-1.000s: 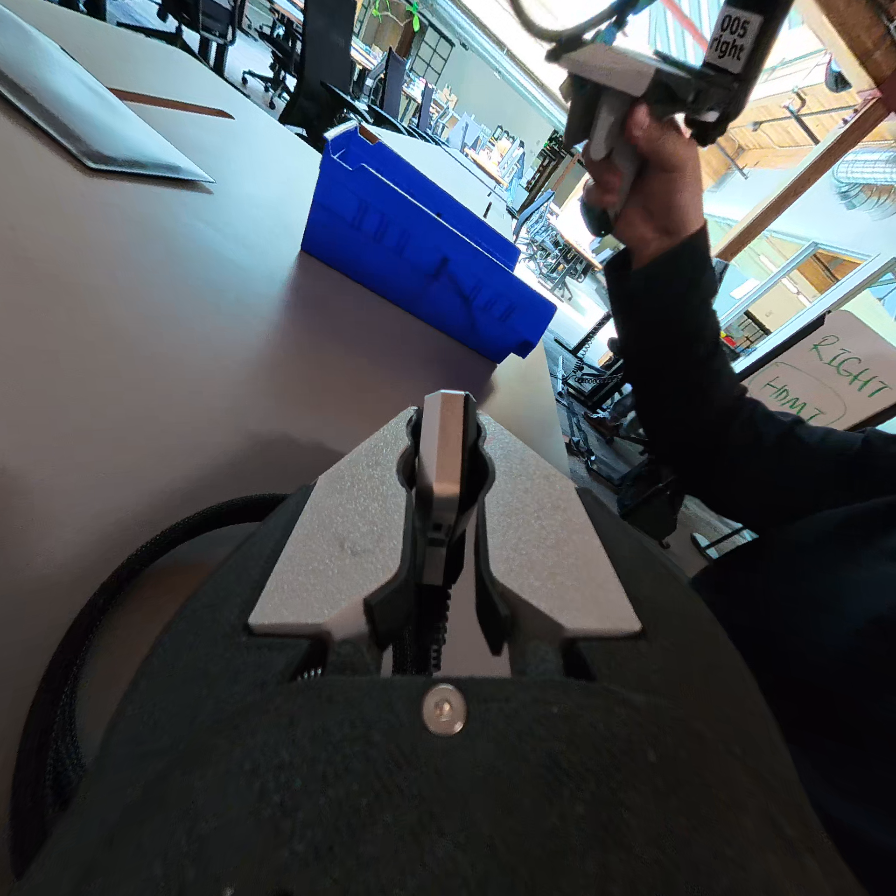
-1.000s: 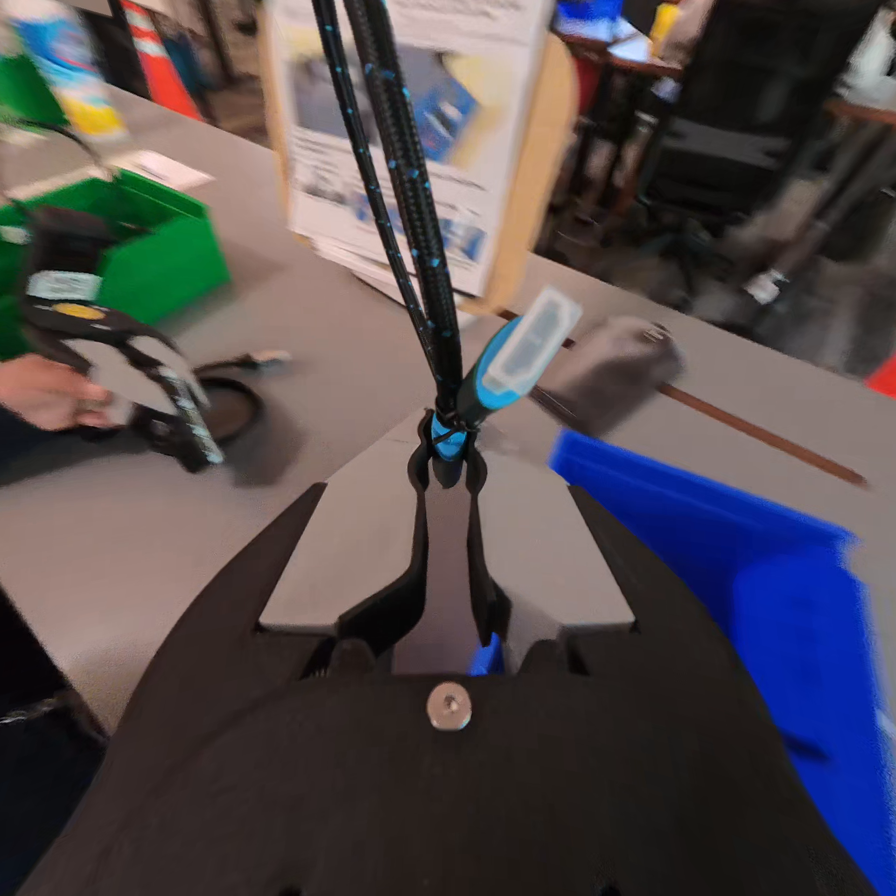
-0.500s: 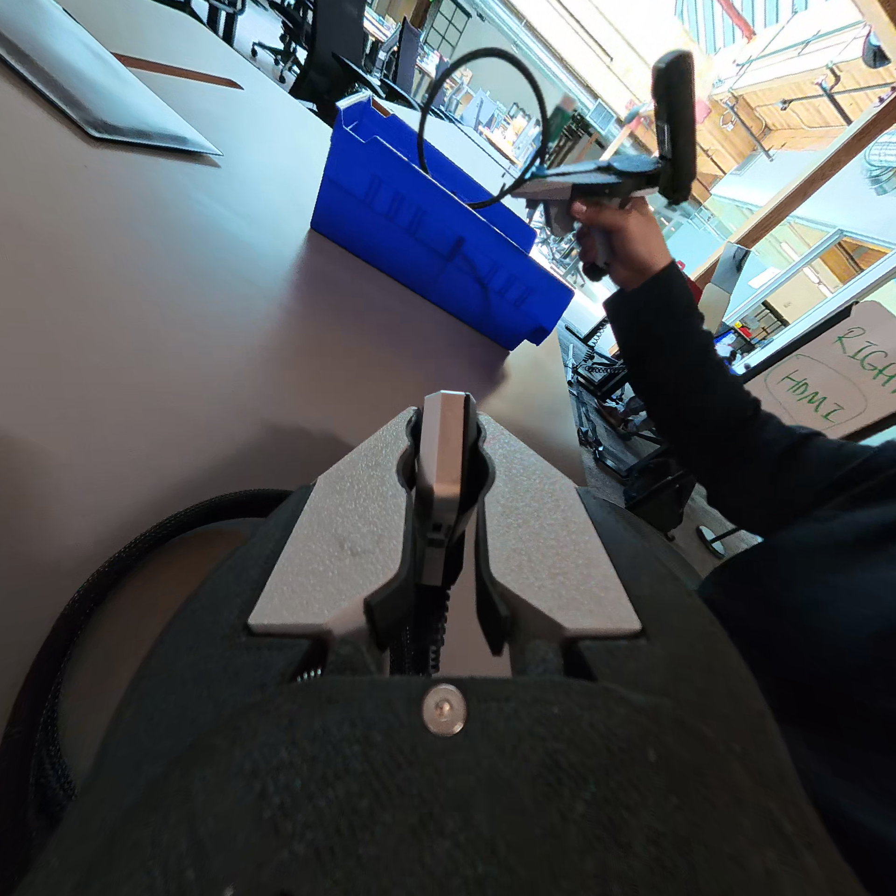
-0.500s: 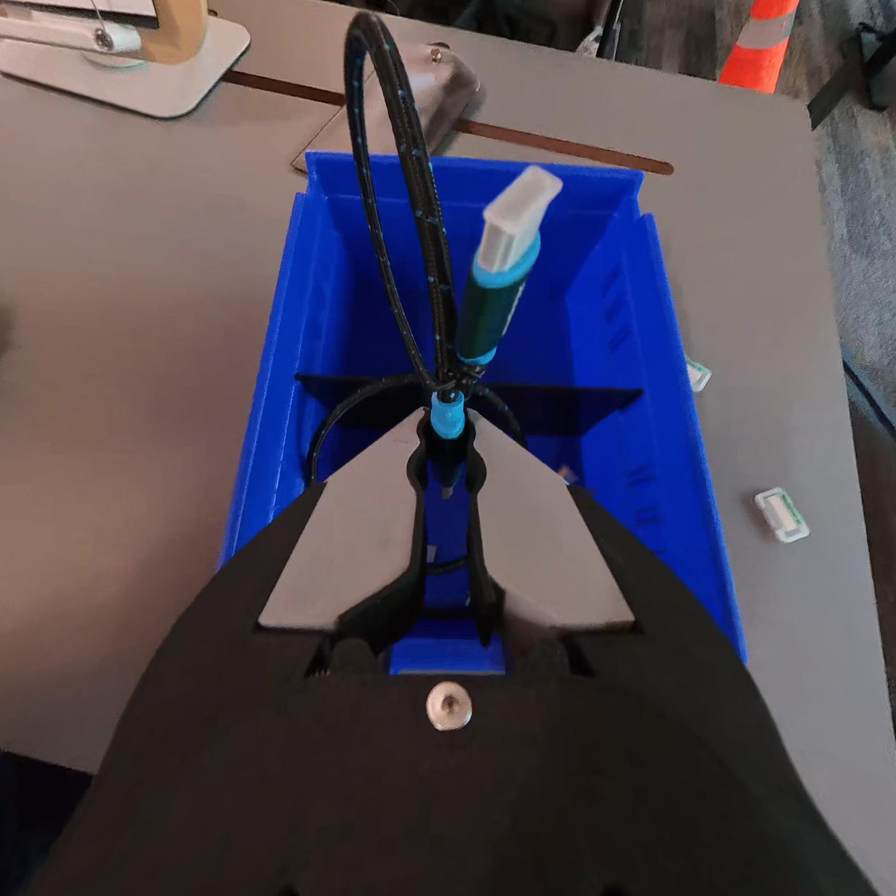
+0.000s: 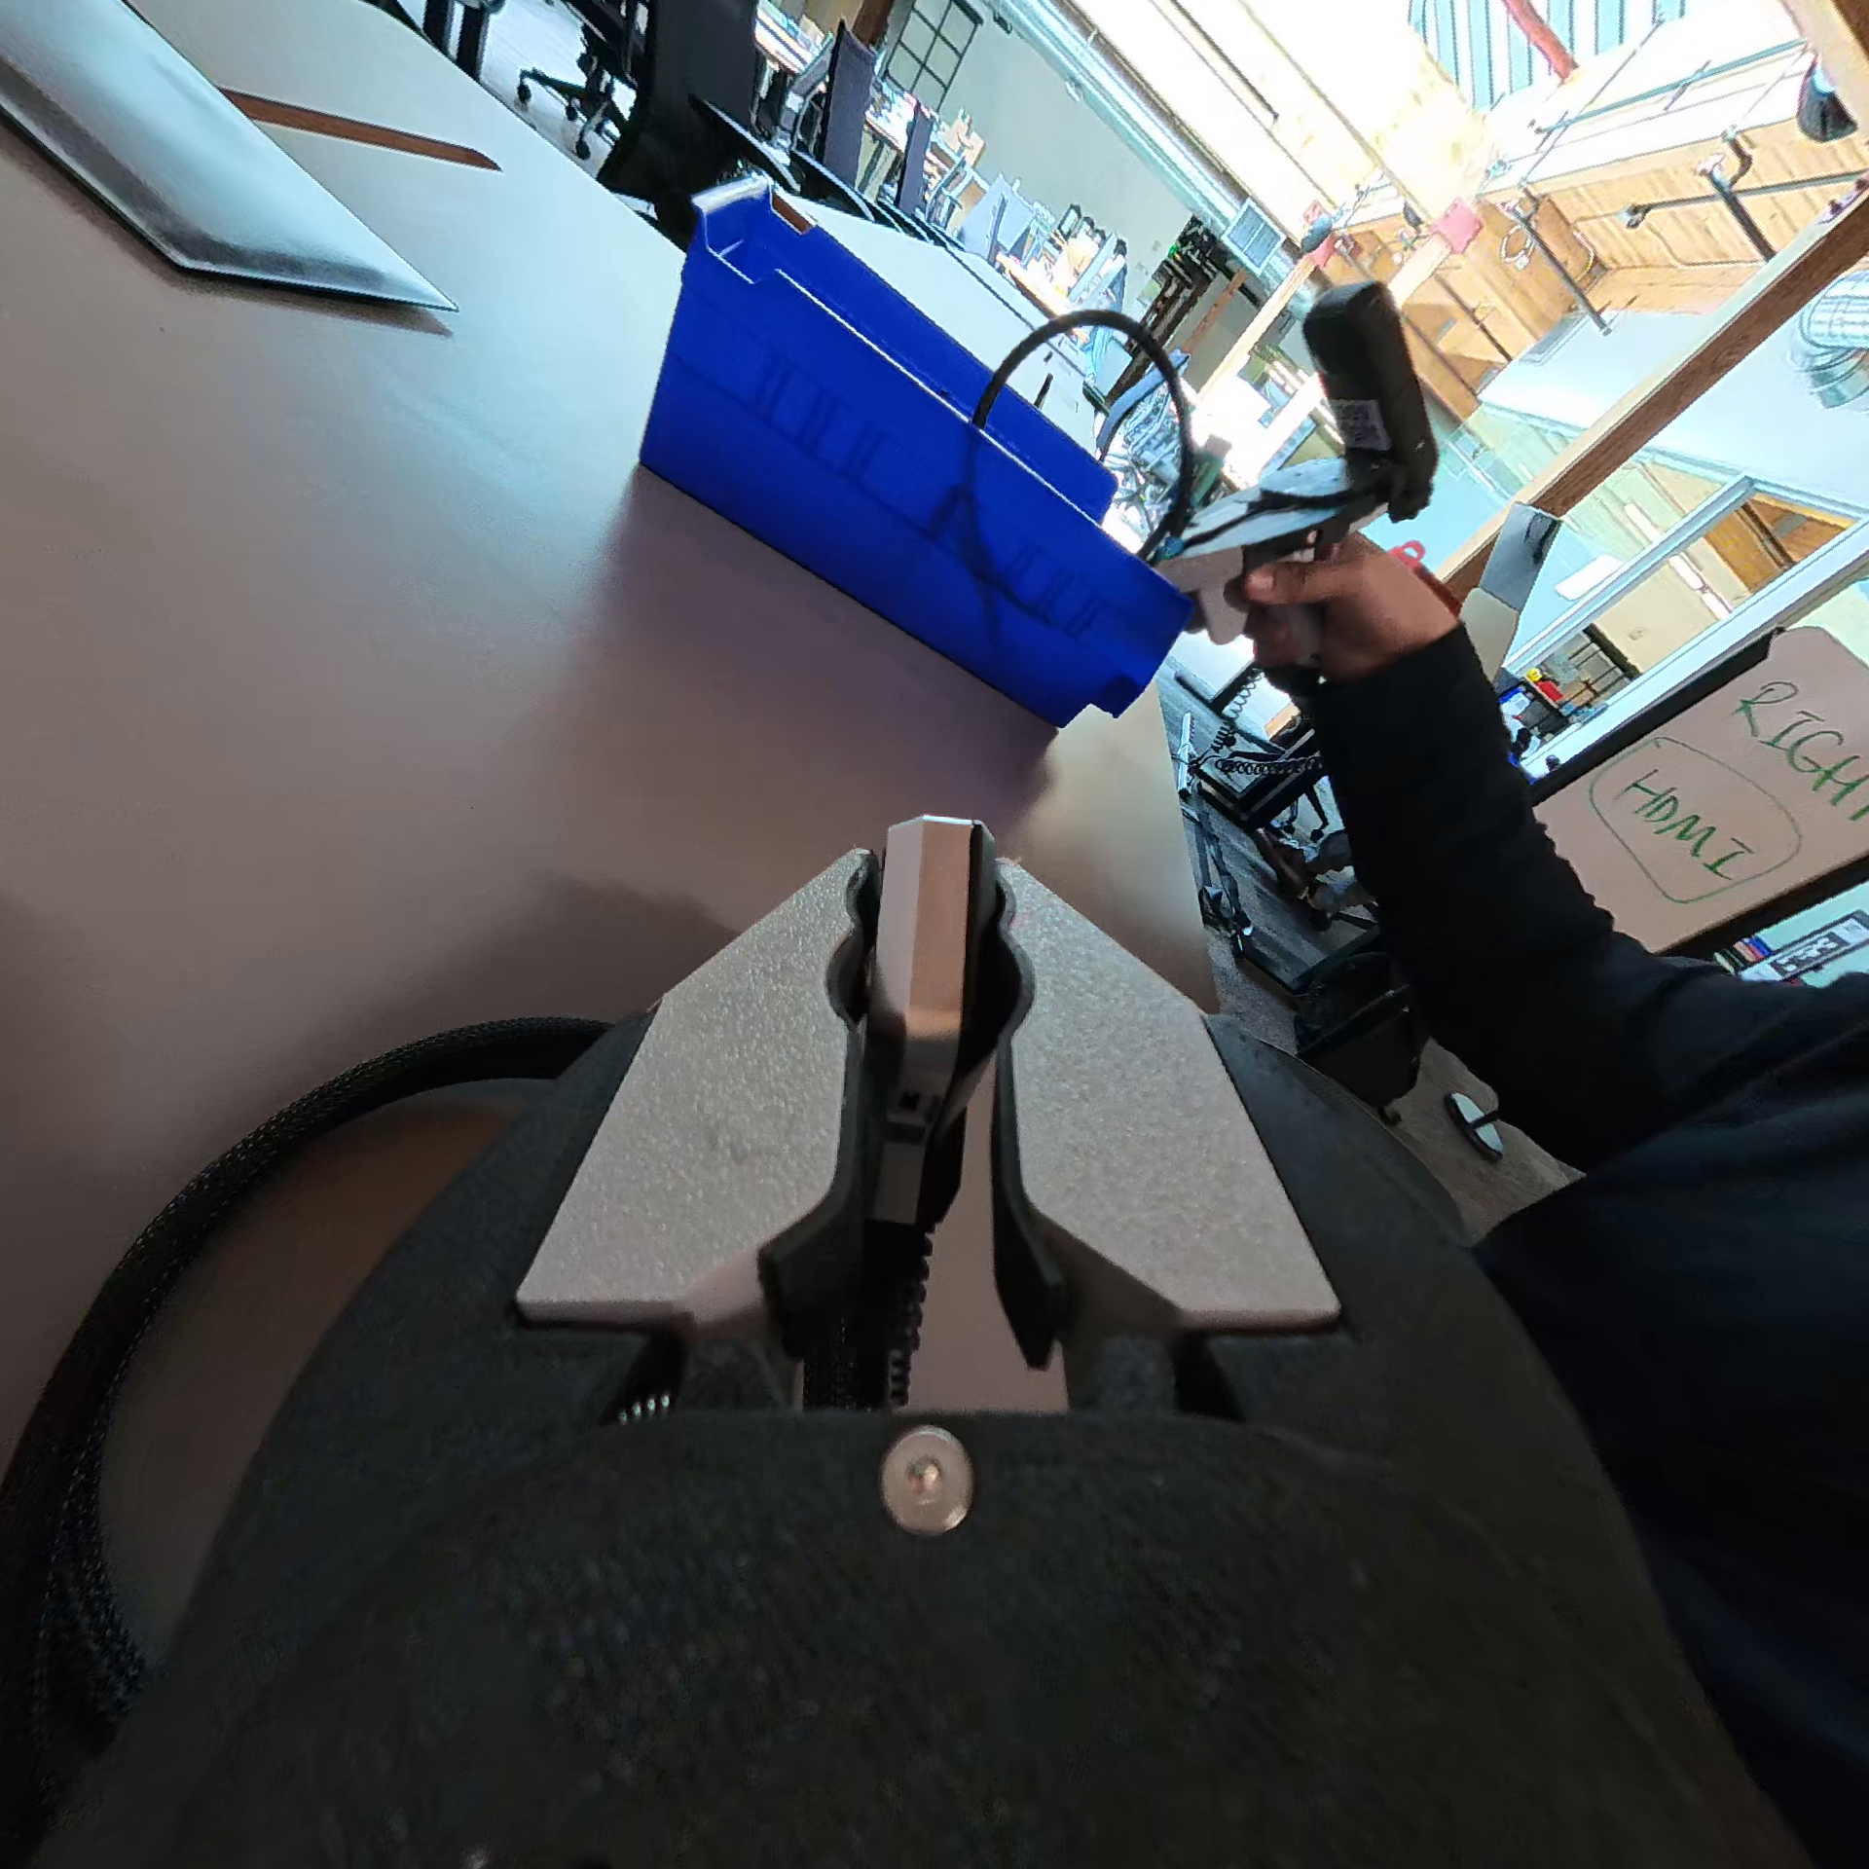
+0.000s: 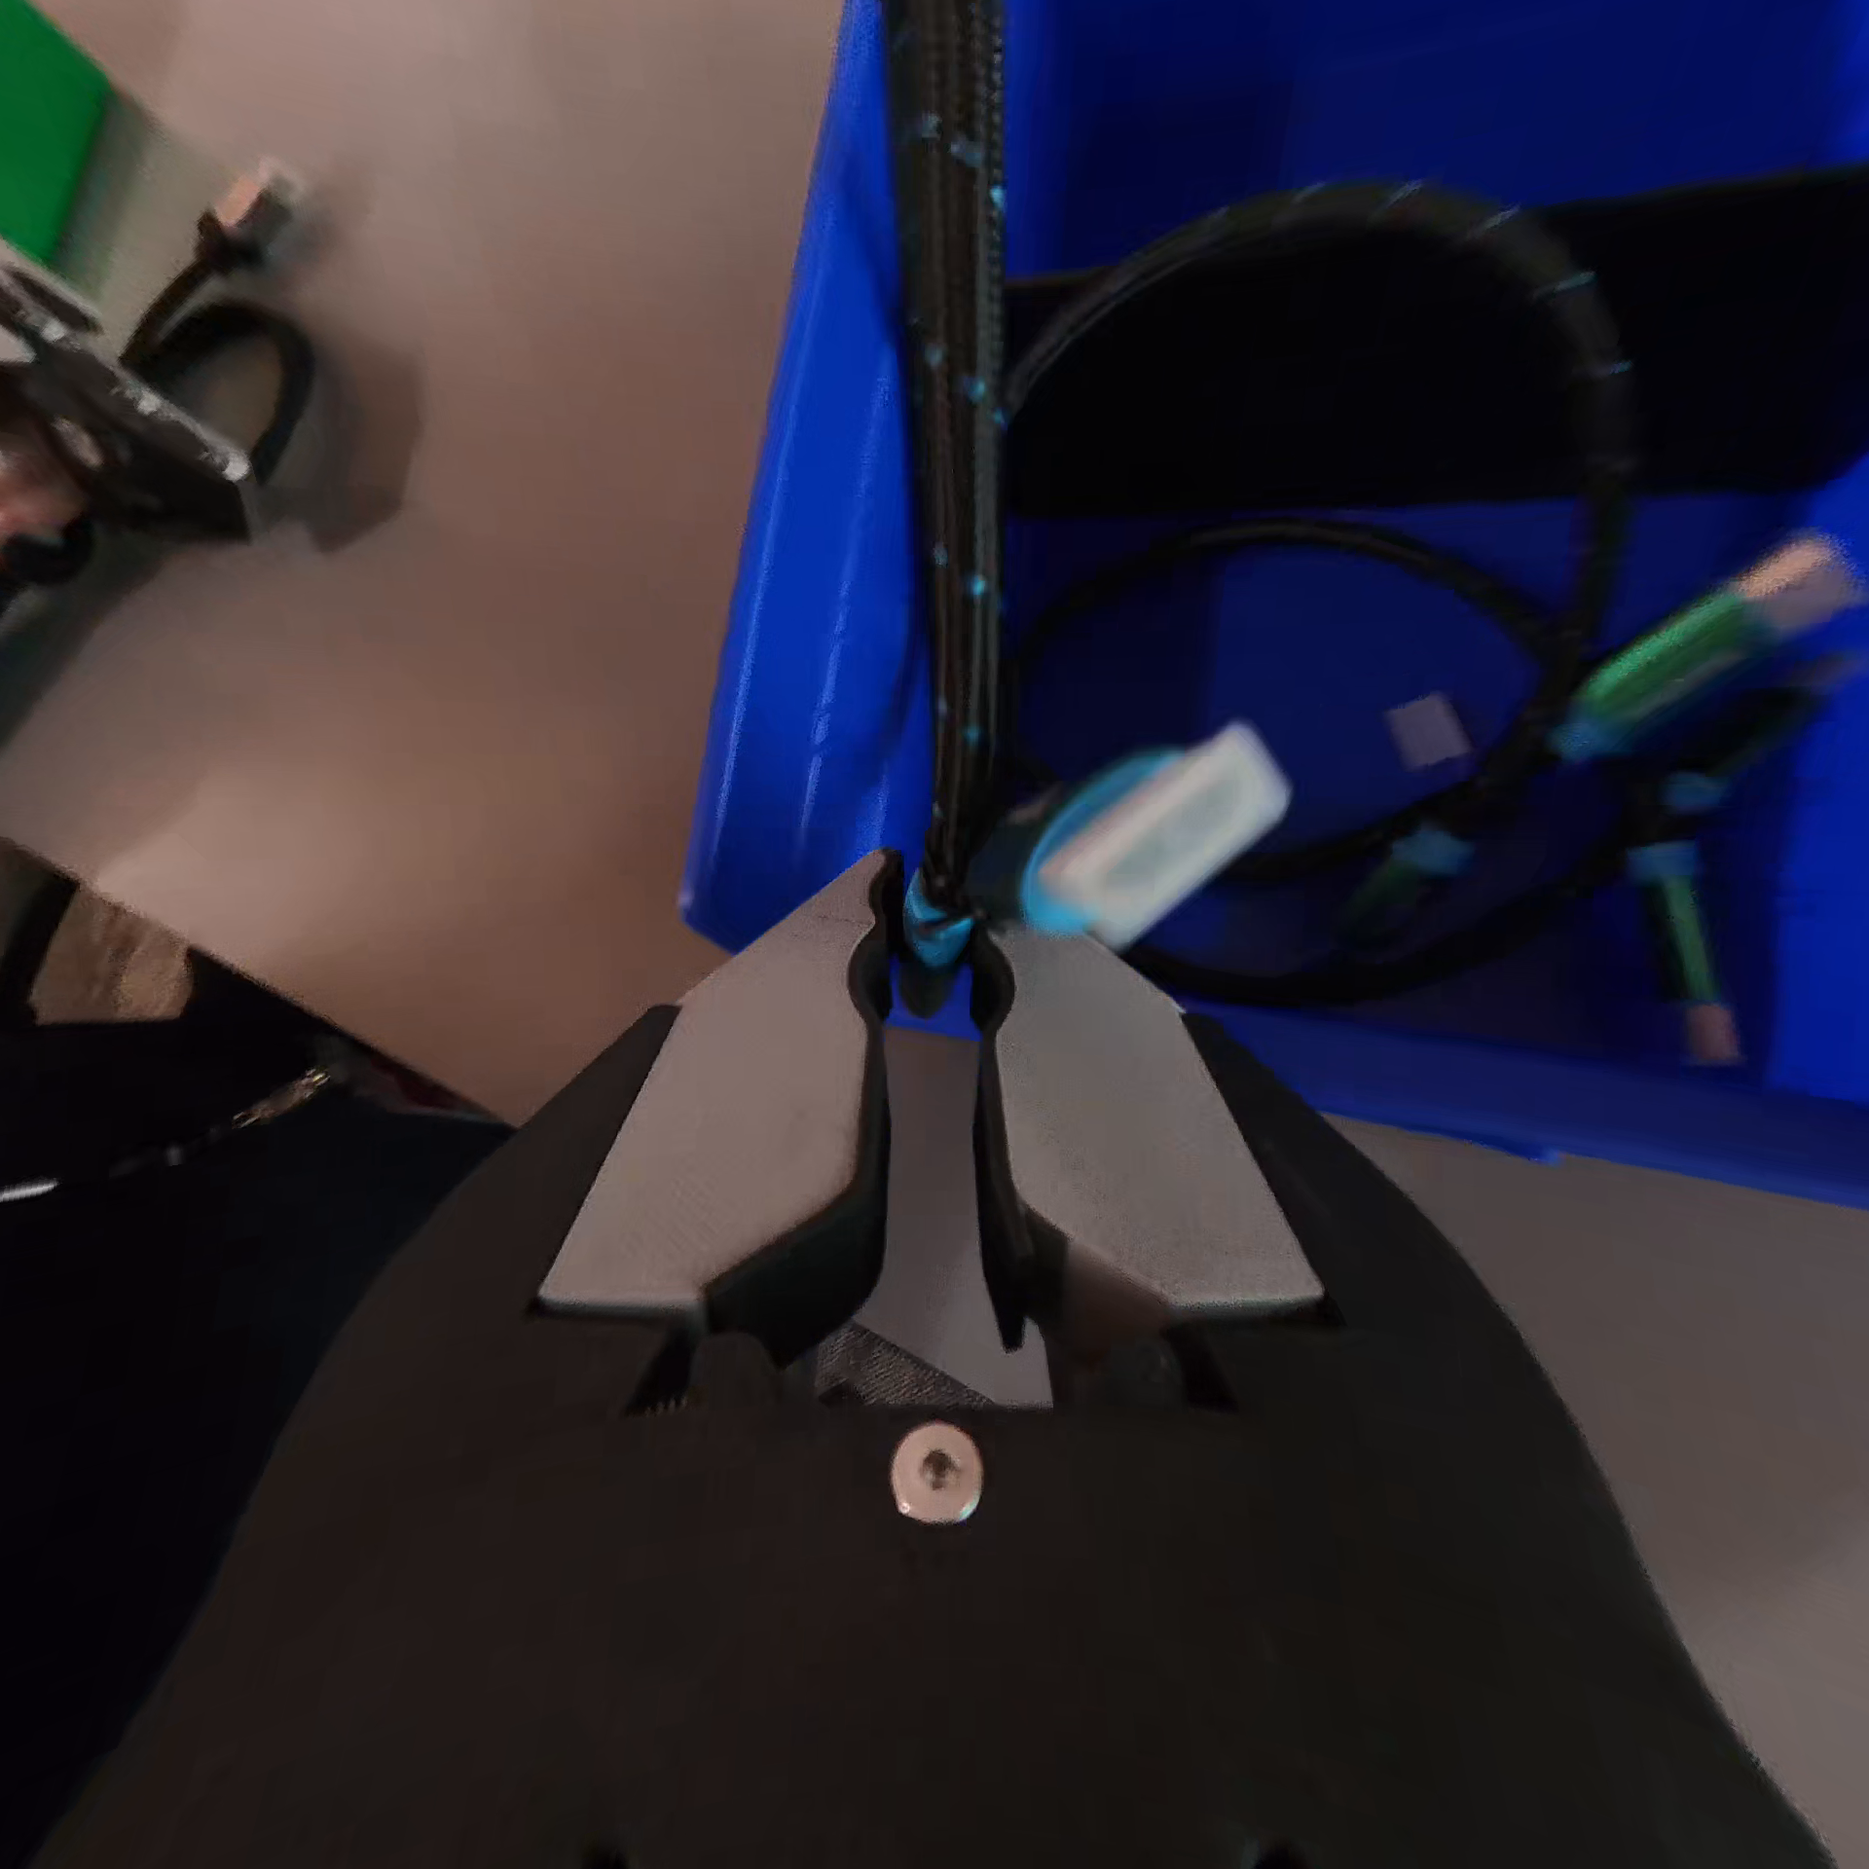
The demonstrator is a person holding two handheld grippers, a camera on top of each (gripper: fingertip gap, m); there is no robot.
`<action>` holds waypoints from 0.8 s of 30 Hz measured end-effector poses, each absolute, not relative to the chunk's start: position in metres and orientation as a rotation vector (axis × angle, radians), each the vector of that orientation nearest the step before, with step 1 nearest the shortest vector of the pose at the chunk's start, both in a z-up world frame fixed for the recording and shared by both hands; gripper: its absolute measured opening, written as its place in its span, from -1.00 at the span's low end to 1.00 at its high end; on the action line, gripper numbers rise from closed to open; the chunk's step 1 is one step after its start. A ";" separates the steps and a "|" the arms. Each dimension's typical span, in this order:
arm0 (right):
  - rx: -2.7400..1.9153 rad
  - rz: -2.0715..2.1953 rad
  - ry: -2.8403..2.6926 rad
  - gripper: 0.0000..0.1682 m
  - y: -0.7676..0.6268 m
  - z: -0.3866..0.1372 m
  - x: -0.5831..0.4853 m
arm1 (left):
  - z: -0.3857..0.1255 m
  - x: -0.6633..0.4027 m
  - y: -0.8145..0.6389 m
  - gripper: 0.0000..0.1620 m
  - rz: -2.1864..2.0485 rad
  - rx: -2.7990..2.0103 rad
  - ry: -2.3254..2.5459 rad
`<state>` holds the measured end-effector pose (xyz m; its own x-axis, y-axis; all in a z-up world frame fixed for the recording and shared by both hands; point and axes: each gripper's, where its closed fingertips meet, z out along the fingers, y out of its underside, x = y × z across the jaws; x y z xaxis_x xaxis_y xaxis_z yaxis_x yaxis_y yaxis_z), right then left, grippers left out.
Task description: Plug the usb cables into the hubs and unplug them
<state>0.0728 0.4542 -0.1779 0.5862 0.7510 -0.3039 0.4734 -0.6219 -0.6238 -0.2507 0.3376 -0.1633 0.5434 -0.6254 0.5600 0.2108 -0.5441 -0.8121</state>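
Right wrist view: right gripper (image 6: 932, 936) pinching black braided cable with blue plug (image 6: 1143, 839), dangling it over blue plastic bin (image 6: 799, 566) holding more cables. Left gripper (image 5: 930, 910) resting low on table (image 5: 334, 627), squeezing silver metal plug (image 5: 922, 941), keeping its thick black cord (image 5: 202, 1163) still.

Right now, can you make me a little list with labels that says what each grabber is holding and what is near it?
left gripper: shut on a silver plug of a black braided cable, low over the grey table
right gripper: shut on a bundled black-and-blue cable at the blue bin's near corner
bundle's plug: capped connector, blurred
blue bin: holds more coiled cables
far left in the right wrist view: green bin
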 end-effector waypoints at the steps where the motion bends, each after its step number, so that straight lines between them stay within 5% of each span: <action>1: -2.330 0.809 -1.004 -0.91 0.447 -0.180 0.064 | -0.164 -0.250 0.338 -0.77 -1.126 -1.853 0.344; 24: -2.142 0.969 -1.277 -0.90 0.411 -0.146 -0.061 | -0.160 -0.254 0.336 -0.78 -1.109 -1.842 0.353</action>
